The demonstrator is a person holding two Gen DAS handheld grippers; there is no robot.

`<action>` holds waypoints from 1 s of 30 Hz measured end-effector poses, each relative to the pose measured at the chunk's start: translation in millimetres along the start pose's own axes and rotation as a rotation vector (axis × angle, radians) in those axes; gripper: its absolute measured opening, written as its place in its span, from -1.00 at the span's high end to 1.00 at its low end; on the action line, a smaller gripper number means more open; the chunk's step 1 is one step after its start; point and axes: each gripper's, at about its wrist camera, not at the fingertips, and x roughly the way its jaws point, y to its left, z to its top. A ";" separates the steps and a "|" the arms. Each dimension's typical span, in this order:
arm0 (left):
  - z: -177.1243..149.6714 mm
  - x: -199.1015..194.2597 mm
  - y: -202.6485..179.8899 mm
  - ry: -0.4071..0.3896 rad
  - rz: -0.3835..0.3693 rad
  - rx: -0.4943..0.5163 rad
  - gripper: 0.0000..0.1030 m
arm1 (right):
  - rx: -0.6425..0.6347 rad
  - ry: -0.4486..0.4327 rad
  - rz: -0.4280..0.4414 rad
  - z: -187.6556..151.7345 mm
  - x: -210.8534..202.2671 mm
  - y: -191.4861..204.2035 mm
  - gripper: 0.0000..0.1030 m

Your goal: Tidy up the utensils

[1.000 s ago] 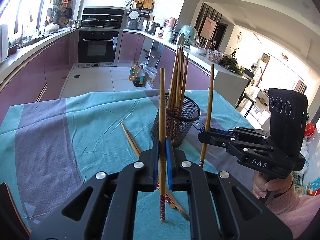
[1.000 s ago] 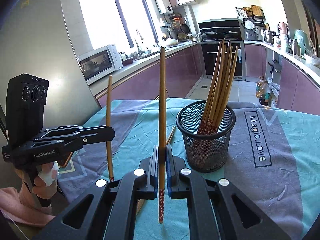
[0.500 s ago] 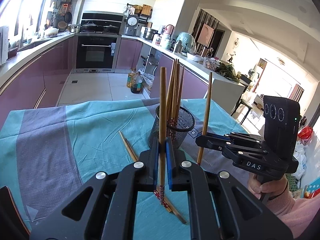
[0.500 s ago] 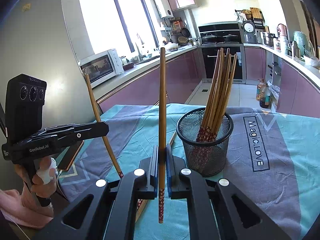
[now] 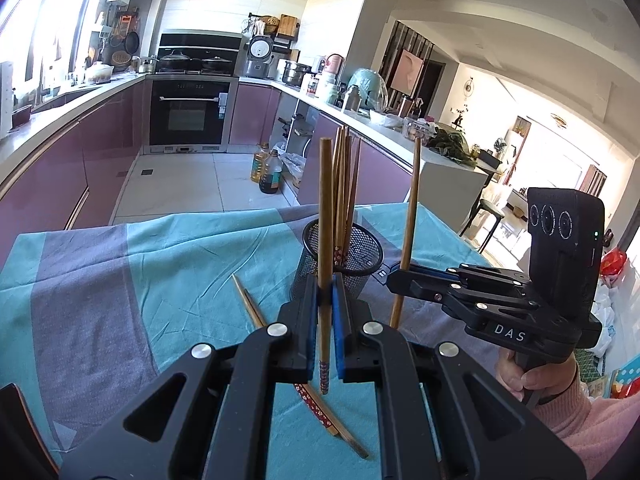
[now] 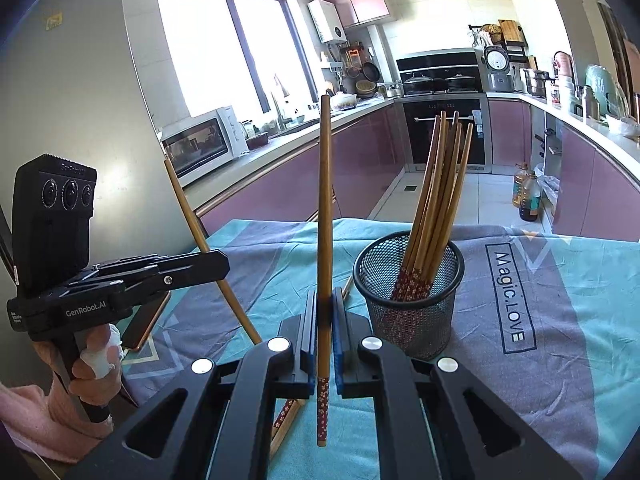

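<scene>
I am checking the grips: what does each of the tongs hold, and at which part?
Each holds one chopstick: the left tongs clamp theirs on the lower shaft above the patterned end; the right tongs clamp theirs likewise.

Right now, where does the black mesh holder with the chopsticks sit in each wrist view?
Left wrist view: the mesh holder is at centre, just behind the left gripper.
Right wrist view: the mesh holder is right of centre, beside the right gripper.
Shared landmark: the built-in oven.
</scene>
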 end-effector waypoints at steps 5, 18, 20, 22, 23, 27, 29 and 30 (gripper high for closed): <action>2.9 3.8 -2.4 -0.003 -0.002 0.009 0.86 | 0.000 -0.003 -0.002 1.1 -0.3 -0.6 0.89; 6.6 10.2 -10.0 0.000 0.002 0.034 0.86 | 0.005 -0.015 -0.014 5.8 -1.3 -3.9 0.89; 6.9 10.3 -11.1 0.001 0.003 0.038 0.86 | 0.006 -0.018 -0.015 6.5 -2.0 -4.8 0.89; 7.4 10.4 -12.4 0.002 0.003 0.040 0.86 | 0.007 -0.020 -0.016 7.2 -2.3 -5.6 0.89; 7.7 10.3 -12.9 0.001 0.002 0.041 0.86 | 0.007 -0.021 -0.017 7.7 -2.2 -5.9 0.89; 9.0 10.4 -13.8 0.000 -0.001 0.045 0.86 | 0.007 -0.024 -0.019 8.2 -2.7 -6.4 0.89; 10.2 11.3 -13.9 -0.001 -0.003 0.047 0.86 | 0.010 -0.028 -0.020 9.1 -3.7 -7.3 0.89; 10.6 11.4 -14.1 -0.002 -0.004 0.048 0.86 | 0.010 -0.030 -0.020 10.0 -3.9 -7.6 0.89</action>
